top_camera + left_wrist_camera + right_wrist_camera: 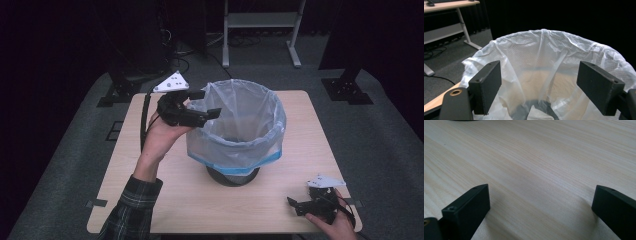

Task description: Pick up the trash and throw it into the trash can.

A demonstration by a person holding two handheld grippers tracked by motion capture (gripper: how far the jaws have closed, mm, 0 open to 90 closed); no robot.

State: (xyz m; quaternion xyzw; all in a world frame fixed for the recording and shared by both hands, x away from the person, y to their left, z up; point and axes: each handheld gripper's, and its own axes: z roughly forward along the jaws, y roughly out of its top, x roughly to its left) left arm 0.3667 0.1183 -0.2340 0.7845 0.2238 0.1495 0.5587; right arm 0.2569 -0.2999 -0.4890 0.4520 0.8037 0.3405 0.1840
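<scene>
The translucent white plastic liner bag (240, 125) is draped over the rim of the dark mesh wastebasket (233, 175) standing mid-table. Its left rim lies directly ahead of the left gripper (205, 104), whose jaws stand released with nothing between them (the bag's folded edge sits just beyond the pads). The right gripper (300, 204) rests well apart at the light wooden table (300, 130)'s near right corner, likewise spread and empty, so the left hand is nearer.

A light wooden square table (300, 165) stands on grey carpet (385, 145), with a white metal desk frame (260, 30) behind it.
</scene>
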